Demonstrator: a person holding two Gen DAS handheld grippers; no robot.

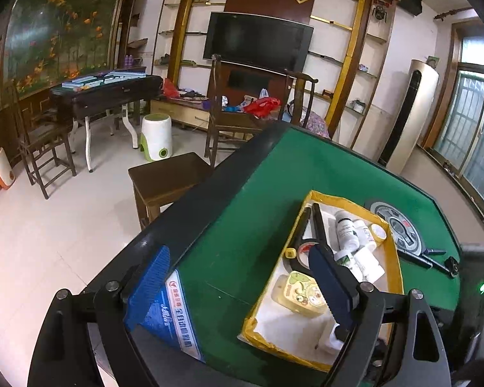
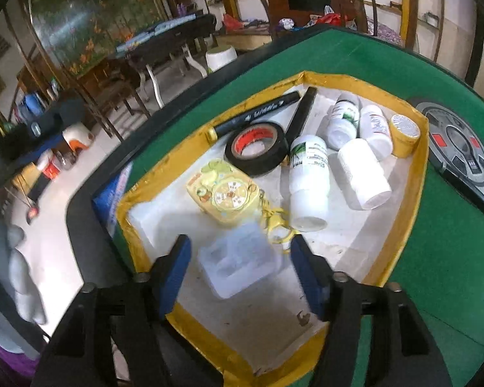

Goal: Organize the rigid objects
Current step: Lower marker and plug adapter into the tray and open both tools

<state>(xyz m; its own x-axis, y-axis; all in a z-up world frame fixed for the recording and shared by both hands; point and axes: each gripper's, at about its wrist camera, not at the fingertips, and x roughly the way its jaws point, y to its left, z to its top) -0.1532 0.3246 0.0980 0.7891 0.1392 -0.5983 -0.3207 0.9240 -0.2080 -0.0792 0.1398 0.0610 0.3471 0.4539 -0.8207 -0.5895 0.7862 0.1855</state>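
Observation:
A yellow-rimmed tray [image 2: 364, 85] sits on the green table and also shows in the left wrist view [image 1: 393, 258]. It holds a black tape roll [image 2: 257, 152], a yellow toy case [image 2: 226, 195], several white bottles [image 2: 308, 180], a yellow tape roll [image 2: 403, 133], black markers [image 2: 258, 114] and a small clear plastic box [image 2: 238, 262]. My right gripper [image 2: 238, 274] is open, its fingers on either side of the clear box just above the tray floor. My left gripper [image 1: 238, 287] is open and empty over the table's near left edge, beside the tray.
A round control panel [image 1: 400, 225] is set in the green table [image 1: 264, 193], with a black tool [image 1: 429, 259] lying beside it. A blue-and-white label [image 1: 177, 316] lies at the table's edge. Chairs and a wooden stool [image 1: 167, 177] stand on the floor beyond.

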